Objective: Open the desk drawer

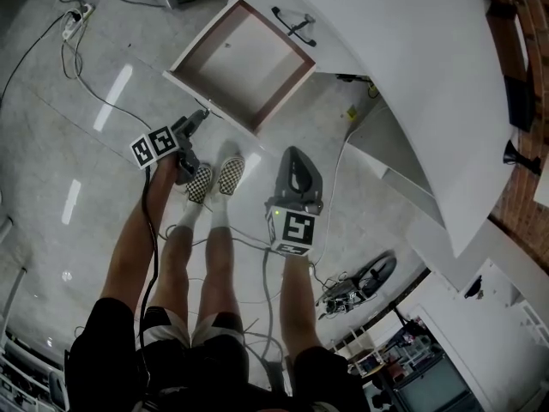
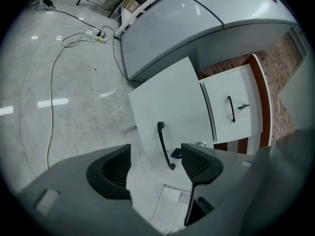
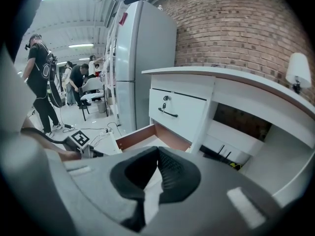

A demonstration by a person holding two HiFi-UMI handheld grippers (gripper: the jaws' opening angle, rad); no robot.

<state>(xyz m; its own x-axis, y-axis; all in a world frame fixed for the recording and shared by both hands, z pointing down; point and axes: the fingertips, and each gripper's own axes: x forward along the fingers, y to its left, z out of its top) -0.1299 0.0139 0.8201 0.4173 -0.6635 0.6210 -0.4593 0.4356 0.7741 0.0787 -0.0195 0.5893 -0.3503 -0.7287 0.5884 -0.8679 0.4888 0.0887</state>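
Observation:
The white desk (image 1: 412, 67) has its lower drawer (image 1: 244, 63) pulled out, its brown-edged inside showing from above. In the left gripper view the drawer's white front (image 2: 172, 107) faces me with its black handle (image 2: 165, 145). My left gripper (image 2: 156, 156) is open; the handle lies between its pads, and neither pad presses on it. In the head view that left gripper (image 1: 203, 114) sits just at the drawer's front edge. My right gripper (image 1: 296, 174) hangs back over the floor, and its jaws (image 3: 158, 154) are shut on nothing. The closed upper drawer (image 3: 177, 109) has a black handle and a key.
A tall grey fridge (image 3: 142, 58) stands left of the desk. Cables and a power strip (image 1: 73, 22) lie on the floor. The person's checkered shoes (image 1: 214, 178) are just before the drawer. Loose gear (image 1: 364, 281) lies on the floor to the right. People (image 3: 42, 82) stand far off.

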